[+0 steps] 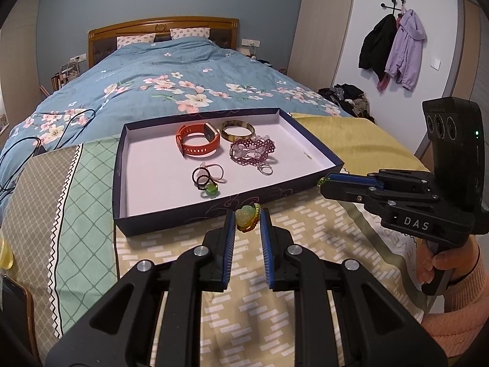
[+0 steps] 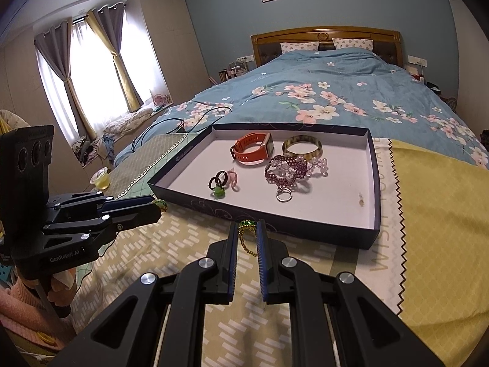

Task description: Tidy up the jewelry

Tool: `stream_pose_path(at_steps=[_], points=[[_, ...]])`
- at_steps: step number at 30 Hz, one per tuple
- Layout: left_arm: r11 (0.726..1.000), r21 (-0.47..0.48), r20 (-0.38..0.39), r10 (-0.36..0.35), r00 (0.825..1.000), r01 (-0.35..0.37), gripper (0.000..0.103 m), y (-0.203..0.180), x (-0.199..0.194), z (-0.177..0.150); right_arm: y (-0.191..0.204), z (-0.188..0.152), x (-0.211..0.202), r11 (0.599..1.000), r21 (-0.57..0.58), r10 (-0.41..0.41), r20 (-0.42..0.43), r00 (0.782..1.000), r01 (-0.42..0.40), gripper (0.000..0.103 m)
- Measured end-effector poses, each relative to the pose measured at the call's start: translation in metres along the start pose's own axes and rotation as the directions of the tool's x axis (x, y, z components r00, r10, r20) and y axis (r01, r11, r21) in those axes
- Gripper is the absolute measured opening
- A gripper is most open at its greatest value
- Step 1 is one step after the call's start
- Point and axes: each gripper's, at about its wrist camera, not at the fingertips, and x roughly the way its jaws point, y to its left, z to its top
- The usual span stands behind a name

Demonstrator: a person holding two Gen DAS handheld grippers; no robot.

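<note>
A dark blue tray (image 1: 171, 223) with a white floor lies on the bed's cloths. In it are an orange watch (image 1: 198, 143), a brown bangle (image 1: 237, 131), purple bead bracelets (image 1: 252, 151), a silver ring (image 1: 265, 169) and small rings (image 1: 207, 180). My left gripper (image 1: 247, 217) is shut on a pale green jade pendant (image 1: 244, 216) with a beaded cord, just in front of the tray's near wall. My right gripper (image 2: 248, 226) is shut on a green bead piece (image 2: 247, 223) with a gold chain hanging down, also at the near wall (image 2: 305, 227). Each gripper shows in the other's view: right (image 1: 323, 182), left (image 2: 159, 206).
A yellow cloth (image 1: 351, 143) lies right of the tray and a green-patterned one (image 1: 76, 202) to its left. Black cables (image 1: 61, 128) trail over the floral duvet behind. A phone (image 1: 12, 299) and a yellow cup (image 2: 102, 180) sit at the left edge.
</note>
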Motion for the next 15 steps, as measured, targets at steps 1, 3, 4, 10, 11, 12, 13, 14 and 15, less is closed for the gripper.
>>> stream_pose_path(at_steps=[1,3,4,10,11,12,13,14,15], points=[[1.000,0.000,0.001,-0.001,1.000,0.001,0.017,0.0004,0.0002,0.0006,-0.0002,0.0007,-0.0002,1.000,0.000,0.000,0.001,1.000,0.000,0.011],[1.000,0.001,0.007,0.003,1.000,-0.003,0.017,-0.0004,0.0000,0.0024,-0.0004,0.0016,0.0000,1.000,0.001,0.002,0.003,1.000,-0.002,0.011],[1.000,0.002,0.008,0.002,1.000,-0.002,0.017,-0.0005,-0.0001,0.0029,-0.0003,0.0023,0.0000,1.000,0.001,0.004,0.004,1.000,-0.004,0.011],[1.000,0.006,0.018,0.004,1.000,-0.004,0.017,-0.0027,-0.0010,0.0074,-0.0006,0.0072,0.0016,1.000,-0.003,0.004,0.011,1.000,-0.004,0.011],[1.000,0.007,0.020,0.004,1.000,-0.004,0.017,-0.0028,-0.0012,0.0080,-0.0007,0.0081,0.0019,1.000,-0.003,0.003,0.013,1.000,-0.003,0.011],[1.000,0.009,0.022,0.005,1.000,-0.006,0.017,-0.0029,-0.0015,0.0085,-0.0007,0.0090,0.0022,1.000,-0.003,0.002,0.014,1.000,-0.002,0.011],[1.000,0.008,0.023,0.006,1.000,-0.006,0.017,-0.0030,-0.0016,0.0089,-0.0008,0.0095,0.0020,1.000,-0.002,0.002,0.015,1.000,-0.002,0.011],[1.000,0.008,0.023,0.005,1.000,-0.005,0.017,-0.0024,-0.0013,0.0090,-0.0009,0.0095,0.0020,1.000,-0.002,0.003,0.015,1.000,-0.003,0.011],[1.000,0.008,0.025,0.006,1.000,-0.006,0.017,-0.0024,-0.0014,0.0096,-0.0009,0.0096,0.0020,1.000,-0.003,0.003,0.015,1.000,-0.003,0.010]])
